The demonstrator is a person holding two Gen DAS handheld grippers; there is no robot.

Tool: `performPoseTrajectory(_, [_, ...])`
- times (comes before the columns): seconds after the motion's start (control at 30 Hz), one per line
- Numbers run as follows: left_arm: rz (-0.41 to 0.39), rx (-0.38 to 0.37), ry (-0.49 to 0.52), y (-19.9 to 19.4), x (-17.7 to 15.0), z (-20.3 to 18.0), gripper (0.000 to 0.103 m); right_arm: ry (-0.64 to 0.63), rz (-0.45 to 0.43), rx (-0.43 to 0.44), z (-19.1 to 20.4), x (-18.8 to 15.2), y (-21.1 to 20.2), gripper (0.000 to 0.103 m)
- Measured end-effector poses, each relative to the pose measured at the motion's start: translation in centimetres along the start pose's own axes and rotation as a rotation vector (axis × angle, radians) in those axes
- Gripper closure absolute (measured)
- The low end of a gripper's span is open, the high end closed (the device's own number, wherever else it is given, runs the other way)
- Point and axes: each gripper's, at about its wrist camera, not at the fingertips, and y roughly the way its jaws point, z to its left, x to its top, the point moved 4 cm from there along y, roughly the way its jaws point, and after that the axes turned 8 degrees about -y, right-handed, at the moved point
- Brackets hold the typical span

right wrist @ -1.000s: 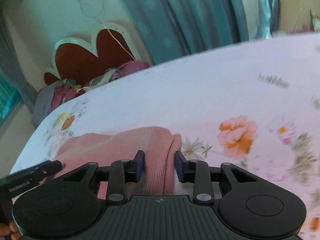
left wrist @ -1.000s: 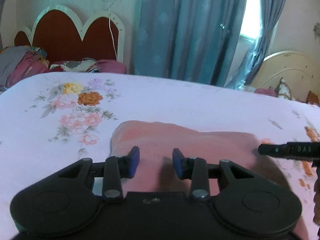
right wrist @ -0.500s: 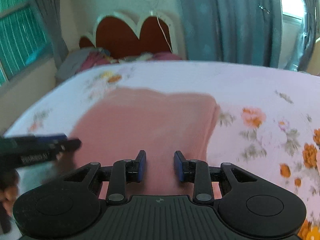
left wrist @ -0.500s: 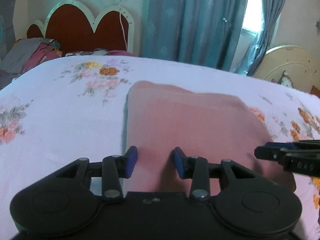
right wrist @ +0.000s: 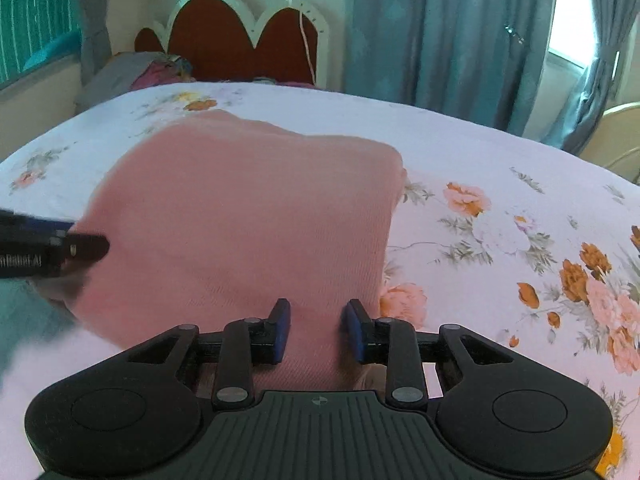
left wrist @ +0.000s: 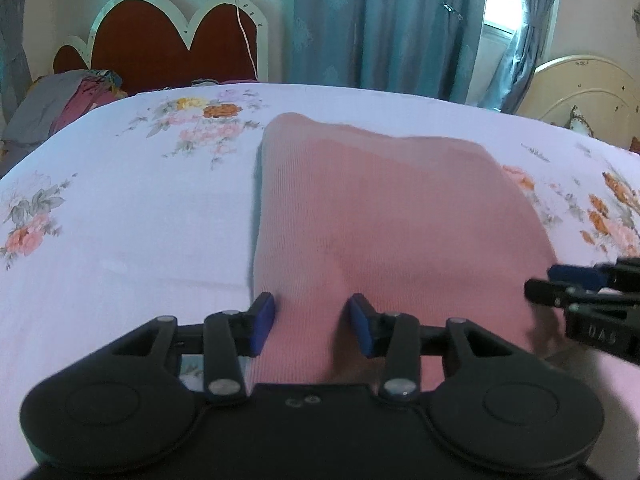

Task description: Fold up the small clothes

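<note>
Both jaws gape: the left gripper (left wrist: 310, 328) and right gripper (right wrist: 314, 330) each straddle the pink cloth's (left wrist: 392, 216) near edge on the bed (left wrist: 132, 216). Pinching evenly at matching corners should keep the fold square.

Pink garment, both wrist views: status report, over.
Left tongs open, right tongs open, each over the near edge. Pink garment folded flat on the floral bedsheet, unheld. Nothing in the way.

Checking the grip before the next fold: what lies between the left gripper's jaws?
Pink cloth: its near edge runs between the open jaws of the left gripper, as the left wrist view shows.
</note>
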Motion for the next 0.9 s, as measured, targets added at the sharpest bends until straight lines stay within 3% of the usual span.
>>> performPoseTrajectory(0.07, [-0.006, 0.009, 0.003, 0.2, -0.1, 0.0, 0.055, -0.011, -0.005, -0.016, 0.2, -0.1, 0.4, 0.073])
performPoseTrajectory(0.23, [0.005, 0.022, -0.029, 0.3, -0.1, 0.5, 0.029, -0.042, -0.022, -0.064, 1.2, -0.7, 0.0, 0.072])
performPoseTrajectory(0.37, [0.025, 0.029, -0.071, 0.3, -0.4, 0.9, 0.0, -0.064, -0.006, -0.078, 1.5, -0.5, 0.0, 0.072])
performPoseTrajectory(0.5, [0.009, 0.068, -0.046, 0.2, -1.1, 0.4, 0.0, -0.137, 0.002, -0.111, 2.3, -0.5, 0.2, 0.072])
performPoseTrajectory(0.6, [-0.007, 0.137, -0.045, -0.3, -1.7, -0.1, 0.0, -0.18, -0.003, -0.128, 2.7, -0.9, 0.1, 0.072])
performPoseTrajectory(0.8, [0.02, 0.18, -0.234, -1.7, -3.0, 0.5, 0.001, -0.107, 0.017, -0.056, 2.0, -1.3, -1.2, 0.072])
performPoseTrajectory(0.9, [0.011, 0.209, -0.235, -2.6, -3.4, 0.3, 0.001, -0.06, 0.003, -0.03, 1.8, -1.4, -3.2, 0.071])
